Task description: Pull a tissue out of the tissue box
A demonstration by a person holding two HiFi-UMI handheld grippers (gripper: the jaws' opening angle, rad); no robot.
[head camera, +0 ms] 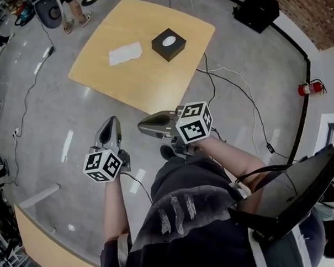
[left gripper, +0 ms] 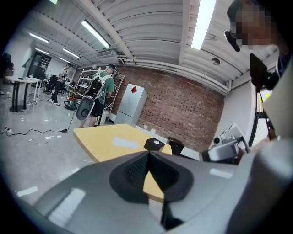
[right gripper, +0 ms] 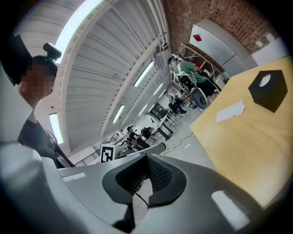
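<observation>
- A person stands on a grey floor, seen from above, with a two-jaw gripper in each hand held close to the body.
- The tissue box, black with a white tissue showing in its top opening, sits on a tan table, well apart from both grippers.
- The left gripper has its fingers pressed together on nothing. The right gripper also has its fingers together and empty.
- Likely risk: if either gripper reaches the box with its fingers closed, it would probably push the tissue down into the opening rather than pinch it.
- Likely risk: nothing holds the box down. It looks light, so a one-gripper pull could lift or drag the box along with the tissue. Bracing it with the other gripper would probably prevent this.
- Possible risk: a loose white sheet lies flat on the table near the box. A gripper aimed carelessly could pick that up instead.
- Possible risk: cables trail across the floor beside the table and could catch a foot on the way in.
- Possible risk: the two grippers sit near each other, with the right one pointing across toward the left, so they could knock together.
</observation>
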